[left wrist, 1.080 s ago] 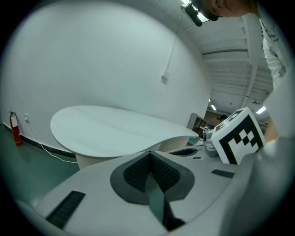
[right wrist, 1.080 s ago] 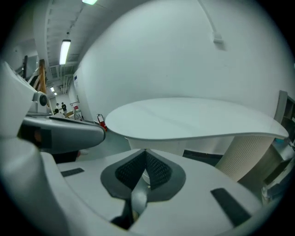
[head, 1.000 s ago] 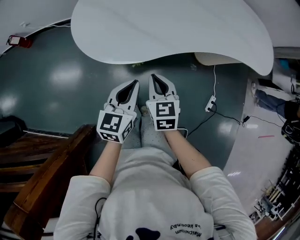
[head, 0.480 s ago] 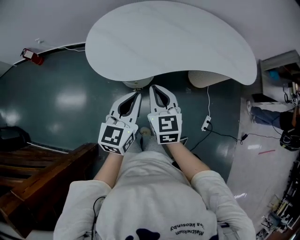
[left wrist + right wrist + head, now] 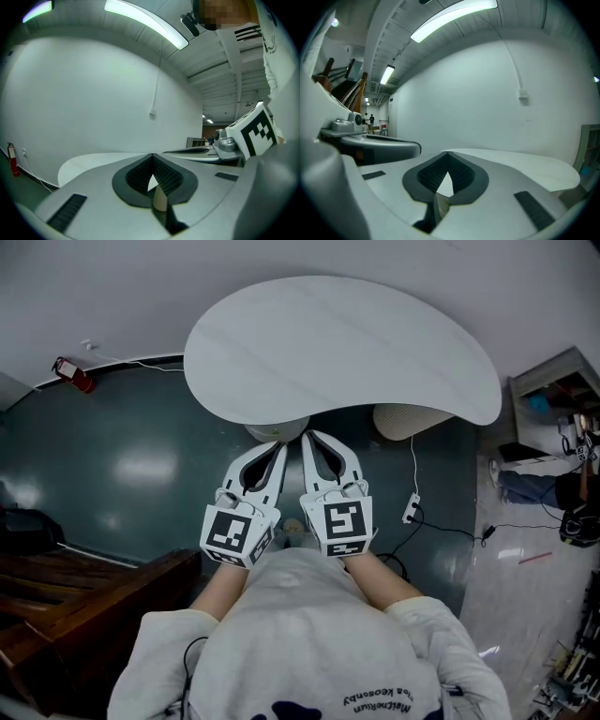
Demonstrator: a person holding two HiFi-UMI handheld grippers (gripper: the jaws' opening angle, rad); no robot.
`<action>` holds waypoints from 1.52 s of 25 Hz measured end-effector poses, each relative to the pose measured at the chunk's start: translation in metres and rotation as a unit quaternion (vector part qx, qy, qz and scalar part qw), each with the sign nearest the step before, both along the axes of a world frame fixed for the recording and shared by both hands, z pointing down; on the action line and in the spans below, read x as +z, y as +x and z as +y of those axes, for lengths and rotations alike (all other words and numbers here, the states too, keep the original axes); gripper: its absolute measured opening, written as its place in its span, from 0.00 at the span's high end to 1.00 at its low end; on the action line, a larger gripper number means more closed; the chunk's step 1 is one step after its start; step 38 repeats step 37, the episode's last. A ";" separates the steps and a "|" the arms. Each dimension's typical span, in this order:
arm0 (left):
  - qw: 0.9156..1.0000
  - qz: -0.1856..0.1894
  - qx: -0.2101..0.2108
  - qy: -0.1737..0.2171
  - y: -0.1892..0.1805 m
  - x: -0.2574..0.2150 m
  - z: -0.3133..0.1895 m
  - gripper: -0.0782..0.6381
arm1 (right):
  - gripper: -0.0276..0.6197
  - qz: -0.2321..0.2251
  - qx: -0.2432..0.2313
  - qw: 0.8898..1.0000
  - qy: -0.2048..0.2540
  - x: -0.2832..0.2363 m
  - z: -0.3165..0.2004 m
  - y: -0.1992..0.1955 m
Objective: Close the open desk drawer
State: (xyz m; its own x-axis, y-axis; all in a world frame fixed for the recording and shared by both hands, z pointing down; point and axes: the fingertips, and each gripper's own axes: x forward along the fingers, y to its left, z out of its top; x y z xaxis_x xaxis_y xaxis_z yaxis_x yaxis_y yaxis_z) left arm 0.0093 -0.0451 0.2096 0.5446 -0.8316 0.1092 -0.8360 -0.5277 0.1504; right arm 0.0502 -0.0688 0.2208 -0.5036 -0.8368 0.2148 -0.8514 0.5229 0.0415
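Observation:
No open desk drawer shows in any view. My left gripper (image 5: 278, 445) and right gripper (image 5: 308, 436) are held side by side in front of the person's chest. Their tips point at the near edge of a white bean-shaped table (image 5: 337, 343). Both are shut with nothing between the jaws. In the left gripper view the left gripper (image 5: 152, 155) has its tips together over the white table (image 5: 89, 163). The right gripper (image 5: 448, 153) looks the same in its own view, with the table (image 5: 529, 165) beyond it.
Dark wooden furniture (image 5: 89, 601) stands at the lower left. Two pale pedestal feet (image 5: 405, 420) sit under the table. A power strip (image 5: 410, 510) with cables lies on the dark floor at the right. A red extinguisher (image 5: 73, 375) is by the far wall, shelving (image 5: 553, 395) at the right.
Both grippers have risen together, still shut and side by side. The whole table top has come into the head view, and the wooden furniture has slid toward the lower left corner.

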 end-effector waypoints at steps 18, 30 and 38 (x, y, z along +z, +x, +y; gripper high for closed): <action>1.000 -0.011 -0.001 0.023 -0.018 -0.050 0.020 0.88 | 0.93 -0.029 0.007 0.999 0.025 -0.056 0.039 -0.015; 1.000 -0.018 0.008 0.021 -0.017 -0.053 0.020 0.88 | 0.93 -0.017 -0.012 0.999 0.034 -0.063 0.039 -0.028; 1.000 -0.020 -0.003 0.018 -0.028 -0.053 0.016 0.88 | 0.93 -0.017 -0.012 0.999 0.031 -0.061 0.035 -0.027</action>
